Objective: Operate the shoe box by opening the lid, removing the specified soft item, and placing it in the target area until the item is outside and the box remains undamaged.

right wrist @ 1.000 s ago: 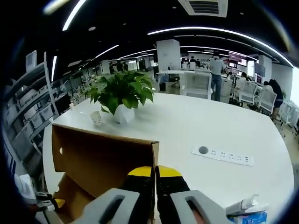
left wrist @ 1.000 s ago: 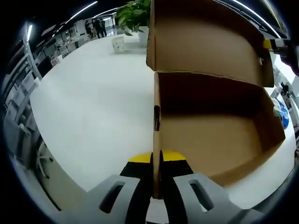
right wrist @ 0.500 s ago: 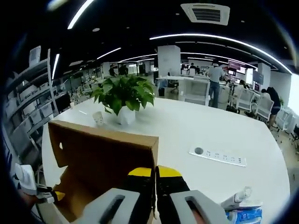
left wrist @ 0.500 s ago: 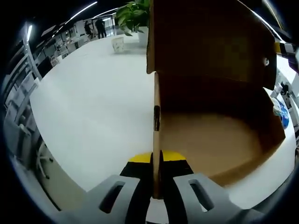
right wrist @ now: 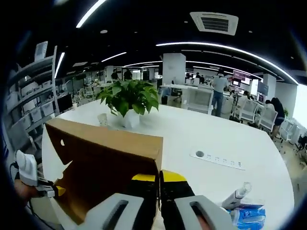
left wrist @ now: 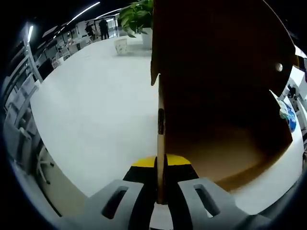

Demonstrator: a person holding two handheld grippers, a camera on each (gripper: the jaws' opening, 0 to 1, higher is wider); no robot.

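Open-plan office, dark ceiling with long light strips (right wrist: 225, 45) and an air vent (right wrist: 214, 21) at top. Big white table (right wrist: 201, 136) mid-frame, potted plant (right wrist: 128, 98) on it, power strip (right wrist: 217, 158) right of centre. Shelves (right wrist: 29, 103) at left, desks and chairs (right wrist: 249, 110) far right, people standing in back.

Shoe box (left wrist: 225, 96) interior dark, contents unseen

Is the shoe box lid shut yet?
No, partly open: the lid hangs tilted over the box, with the interior showing.
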